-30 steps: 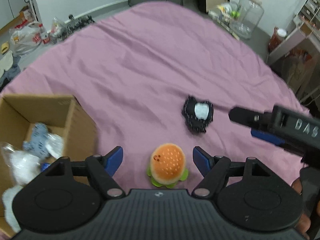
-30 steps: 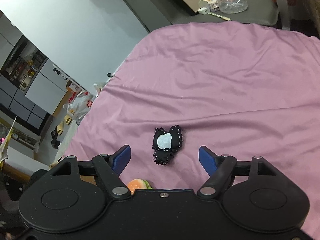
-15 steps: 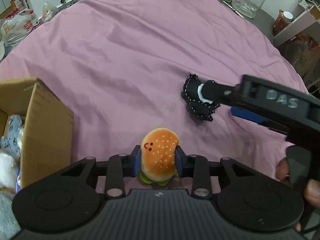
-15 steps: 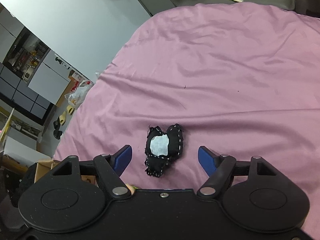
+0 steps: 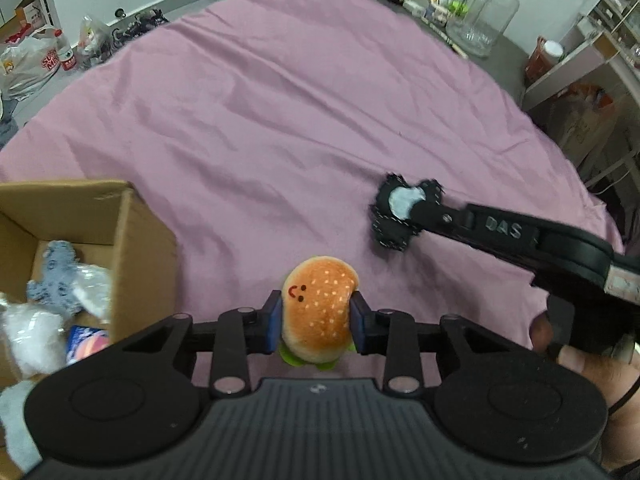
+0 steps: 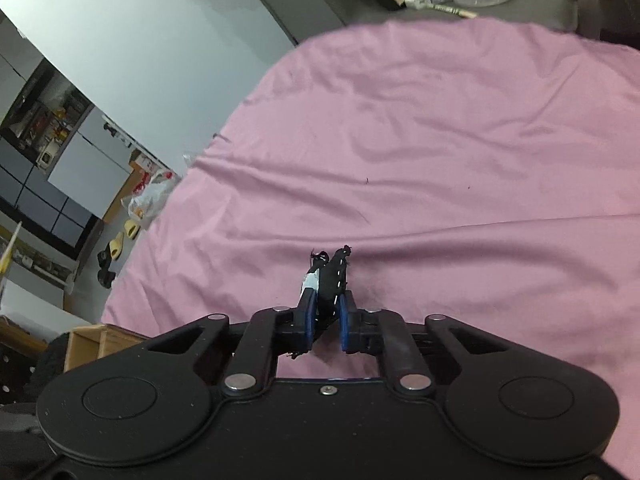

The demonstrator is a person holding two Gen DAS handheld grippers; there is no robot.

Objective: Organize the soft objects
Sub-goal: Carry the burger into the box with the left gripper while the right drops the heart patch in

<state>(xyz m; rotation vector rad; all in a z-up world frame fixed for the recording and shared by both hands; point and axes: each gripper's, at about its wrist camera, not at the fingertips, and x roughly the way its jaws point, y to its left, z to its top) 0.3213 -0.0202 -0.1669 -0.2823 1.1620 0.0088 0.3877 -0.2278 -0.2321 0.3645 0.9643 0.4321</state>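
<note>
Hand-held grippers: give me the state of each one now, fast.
Left hand-held gripper: shut on the burger plush.
Right hand-held gripper: shut on the black felt toy.

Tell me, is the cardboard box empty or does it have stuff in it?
Not empty. The cardboard box holds a grey plush toy and white fluffy things.

Evenly lit, soft indoor light, no harsh glare. Heavy fisheye bending toward 3 and 9 o'clock. Faint shadow beneath the black felt toy (image 6: 329,276). Slight motion blur across the pink sheet (image 5: 280,128); far clutter at 12 o'clock soft.
</note>
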